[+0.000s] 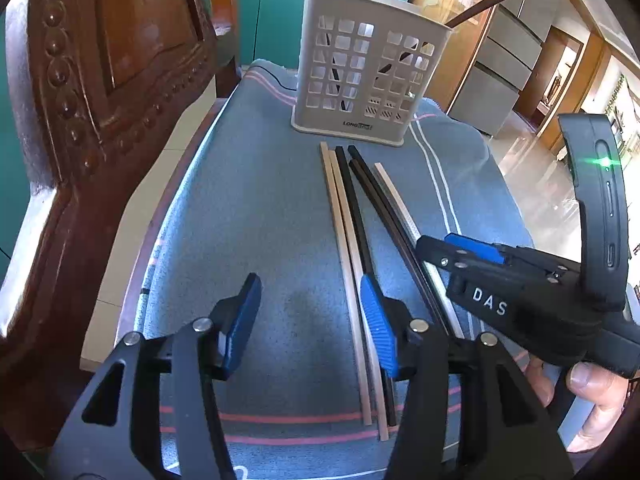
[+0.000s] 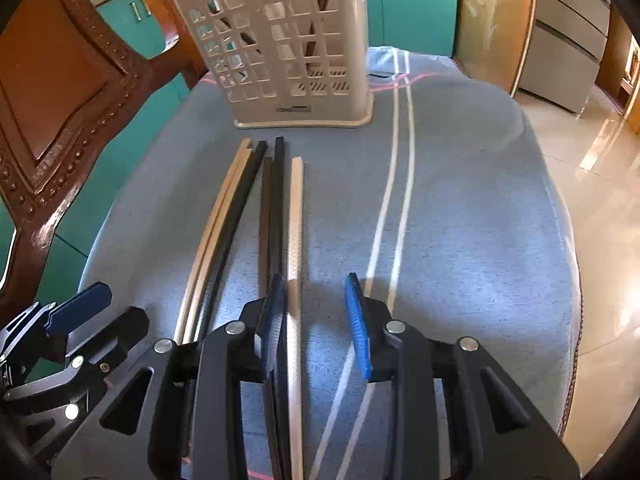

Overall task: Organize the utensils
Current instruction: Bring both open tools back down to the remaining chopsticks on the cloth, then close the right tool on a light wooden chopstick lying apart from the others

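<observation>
Several chopsticks lie side by side on a blue-grey cloth: two beige ones [image 1: 340, 240] with a black one on the left, two dark ones [image 1: 384, 204] and one beige one [image 2: 295, 232] on the right. A beige slotted utensil holder [image 1: 356, 68] stands upright behind them, with a few dark chopsticks in it; it also shows in the right wrist view [image 2: 288, 48]. My left gripper [image 1: 312, 320] is open and empty, low over the left chopsticks. My right gripper [image 2: 318, 316] is open, its jaws on either side of the rightmost beige chopstick, not closed on it.
A carved wooden chair back [image 1: 100, 100] stands close on the left. The cloth-covered surface [image 2: 480, 220] ends at a rounded edge on the right, with shiny tiled floor [image 2: 592, 184] beyond. Teal cabinets [image 1: 272, 12] are behind.
</observation>
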Demonstrator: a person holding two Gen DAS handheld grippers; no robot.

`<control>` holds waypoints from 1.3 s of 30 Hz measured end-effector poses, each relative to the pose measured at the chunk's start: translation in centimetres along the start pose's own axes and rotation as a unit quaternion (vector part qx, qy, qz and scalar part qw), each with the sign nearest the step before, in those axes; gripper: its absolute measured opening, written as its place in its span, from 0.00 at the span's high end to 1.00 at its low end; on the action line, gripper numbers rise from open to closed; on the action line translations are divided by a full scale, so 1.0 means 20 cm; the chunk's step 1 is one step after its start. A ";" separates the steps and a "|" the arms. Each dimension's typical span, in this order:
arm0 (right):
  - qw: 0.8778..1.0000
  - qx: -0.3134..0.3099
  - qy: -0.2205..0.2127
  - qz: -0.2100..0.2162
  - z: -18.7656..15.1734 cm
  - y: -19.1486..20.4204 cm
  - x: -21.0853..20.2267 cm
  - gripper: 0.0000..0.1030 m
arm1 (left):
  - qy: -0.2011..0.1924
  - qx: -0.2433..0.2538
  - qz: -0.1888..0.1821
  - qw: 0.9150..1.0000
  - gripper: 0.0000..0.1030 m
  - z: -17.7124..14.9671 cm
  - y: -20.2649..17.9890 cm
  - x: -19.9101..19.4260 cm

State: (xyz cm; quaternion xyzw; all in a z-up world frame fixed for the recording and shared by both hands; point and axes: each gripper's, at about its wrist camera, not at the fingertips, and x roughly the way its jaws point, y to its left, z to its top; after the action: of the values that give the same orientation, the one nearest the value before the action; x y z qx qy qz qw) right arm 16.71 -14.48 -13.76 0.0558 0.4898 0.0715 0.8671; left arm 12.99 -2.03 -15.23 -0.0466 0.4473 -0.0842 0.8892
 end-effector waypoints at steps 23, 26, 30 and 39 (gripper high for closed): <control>0.999 -0.035 0.000 -0.038 0.01 0.04 0.03 0.62 | 0.023 0.005 -0.005 1.000 0.44 -0.01 -0.01 0.07; 0.997 -0.055 -0.006 -0.051 -0.01 0.06 0.03 0.62 | 0.026 0.001 -0.005 1.000 0.44 -0.01 0.00 0.08; 0.997 -0.041 -0.009 -0.058 -0.01 0.01 0.01 0.82 | 0.033 0.000 -0.007 0.999 0.44 -0.01 0.00 0.10; 0.999 0.032 -0.005 -0.036 -0.02 -0.18 -0.05 0.94 | 0.036 0.003 -0.007 0.999 0.43 0.00 -0.01 0.12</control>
State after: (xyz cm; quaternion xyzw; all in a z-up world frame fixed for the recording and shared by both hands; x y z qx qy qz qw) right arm 16.14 -18.27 -13.84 0.0660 0.4891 0.0246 0.8694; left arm 14.31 -2.70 -17.12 -0.0438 0.4782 -0.0938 0.8721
